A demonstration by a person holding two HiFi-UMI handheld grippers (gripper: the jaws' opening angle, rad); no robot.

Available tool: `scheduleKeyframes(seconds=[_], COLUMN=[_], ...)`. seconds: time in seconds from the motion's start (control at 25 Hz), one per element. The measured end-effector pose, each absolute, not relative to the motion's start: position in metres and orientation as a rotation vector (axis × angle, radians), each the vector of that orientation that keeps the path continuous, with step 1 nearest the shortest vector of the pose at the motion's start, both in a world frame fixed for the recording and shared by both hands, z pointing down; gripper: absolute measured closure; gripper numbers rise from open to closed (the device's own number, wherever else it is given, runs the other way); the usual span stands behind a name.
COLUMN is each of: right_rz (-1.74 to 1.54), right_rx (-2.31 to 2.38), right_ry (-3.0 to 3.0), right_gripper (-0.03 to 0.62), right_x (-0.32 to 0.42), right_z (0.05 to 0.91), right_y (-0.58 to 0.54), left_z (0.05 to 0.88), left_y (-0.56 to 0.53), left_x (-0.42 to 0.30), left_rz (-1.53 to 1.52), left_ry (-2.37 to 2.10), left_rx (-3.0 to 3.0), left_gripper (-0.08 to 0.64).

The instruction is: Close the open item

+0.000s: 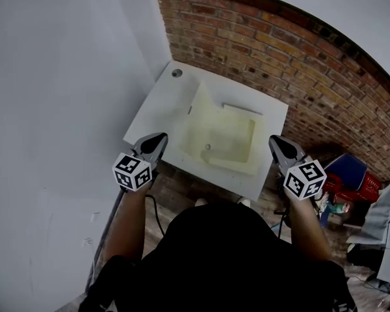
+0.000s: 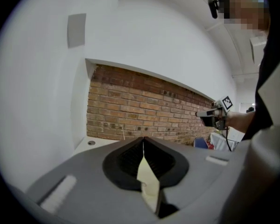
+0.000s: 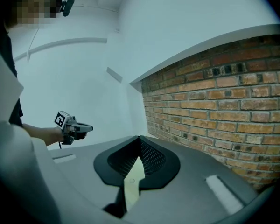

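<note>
My left gripper [image 1: 159, 140] and right gripper [image 1: 276, 143], jaws together and empty, flank the counter's [image 1: 149, 112] near edge; the cream basin [image 1: 237, 142] lies open mid-counter; I should approach level and push evenly.

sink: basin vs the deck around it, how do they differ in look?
Colour: the basin is yellowed cream, the deck plain white.
Level: the basin is sunk, the deck lies flat around it.
Holes: the basin has a small round drain in its floor, the deck a round hole at its far left corner.
Shared: both are parts of one sink set against the brick wall.
</note>
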State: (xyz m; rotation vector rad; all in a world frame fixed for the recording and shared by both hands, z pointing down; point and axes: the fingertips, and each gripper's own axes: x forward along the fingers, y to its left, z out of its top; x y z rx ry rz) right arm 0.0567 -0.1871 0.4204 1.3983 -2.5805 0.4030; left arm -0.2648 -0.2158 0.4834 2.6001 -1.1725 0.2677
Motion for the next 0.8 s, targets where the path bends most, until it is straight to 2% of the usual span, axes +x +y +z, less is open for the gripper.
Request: scheduleKeyframes(seconds=[0.64,0.8], right_rz=[0.467,0.483], right_rx=[1.310,1.301], right_ry=[-2.544,-2.536], right_gripper=[0.592,0.592], right_x=[0.065,0.067], right_z=[0.449,0.455], right_y=[-0.182,-0.182], left_z=[0.551,0.564], left_y=[-0.220,-0.219], left_x=[-0.255,-0.251], left_rz=[0.374,0.400], left_ry=[-1.161,-1.136], left_rx=[2.470,2.454], left_gripper=[0.551,0.518])
